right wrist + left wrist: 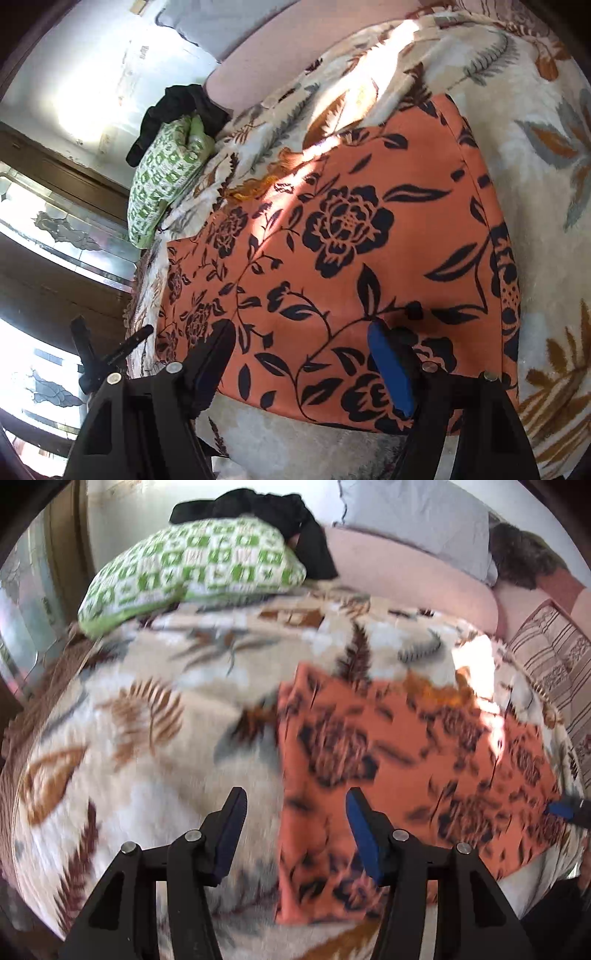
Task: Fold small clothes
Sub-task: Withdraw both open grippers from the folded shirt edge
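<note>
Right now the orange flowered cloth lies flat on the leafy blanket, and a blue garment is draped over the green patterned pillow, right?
Not quite: the garment on the green patterned pillow is black, not blue, as the left wrist view shows. The rest holds: the orange flowered cloth lies flat on the leafy blanket.

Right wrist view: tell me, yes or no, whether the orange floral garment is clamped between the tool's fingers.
No. The orange floral garment lies flat on the blanket, and the right tool hovers open above its near edge.
</note>
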A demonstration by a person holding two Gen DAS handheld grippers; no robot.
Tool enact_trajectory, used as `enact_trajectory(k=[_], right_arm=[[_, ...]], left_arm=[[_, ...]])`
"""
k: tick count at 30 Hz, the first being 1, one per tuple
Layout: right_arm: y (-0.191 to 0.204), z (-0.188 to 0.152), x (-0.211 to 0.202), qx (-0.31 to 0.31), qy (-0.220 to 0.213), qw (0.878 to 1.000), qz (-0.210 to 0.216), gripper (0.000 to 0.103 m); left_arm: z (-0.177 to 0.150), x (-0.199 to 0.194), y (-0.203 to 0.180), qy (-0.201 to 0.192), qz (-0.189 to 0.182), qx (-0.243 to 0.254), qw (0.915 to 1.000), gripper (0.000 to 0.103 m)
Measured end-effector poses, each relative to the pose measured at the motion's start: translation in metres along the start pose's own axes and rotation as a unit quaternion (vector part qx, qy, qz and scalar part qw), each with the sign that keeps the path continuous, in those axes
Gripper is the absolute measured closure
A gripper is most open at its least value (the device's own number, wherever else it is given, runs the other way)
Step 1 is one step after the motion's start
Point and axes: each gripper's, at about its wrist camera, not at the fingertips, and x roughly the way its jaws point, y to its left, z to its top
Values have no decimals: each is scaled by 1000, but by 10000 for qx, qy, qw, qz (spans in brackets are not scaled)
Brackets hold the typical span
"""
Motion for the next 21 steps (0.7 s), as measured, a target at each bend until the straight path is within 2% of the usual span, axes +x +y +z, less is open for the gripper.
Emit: enact_trajectory(k=[3, 6, 10, 14, 16, 17, 19, 21], right_arm=[[-9, 1, 3, 80, 18, 9999, -101, 26], [-14, 9, 0, 150, -24, 9999, 55, 26], [-21, 44, -7, 66, -228, 9997, 56, 26], [-53, 99, 1, 469, -450, 9976, 228, 25], [-75, 123, 16, 666, -444, 9968, 77, 24], [-88, 130, 22, 876, -484, 9950, -20, 24], [-101, 135, 24, 1276, -585, 9898, 232, 24], [-90, 129, 9, 1234, -773, 9891, 204, 24]], left_arm=[[40, 29, -12, -10, 34, 261, 9997, 46], [70, 83, -16, 316, 312, 265, 9987, 46], [75, 125, -13, 671, 804, 193, 9943, 46], [69, 131, -6, 606, 800, 77, 9949, 44], [68, 129, -5, 599, 807, 57, 9949, 42], [68, 128, -5, 610, 799, 42, 9949, 42], [69, 123, -3, 558, 772, 4, 9955, 42], [70, 108, -1, 332, 666, -52, 9972, 42]])
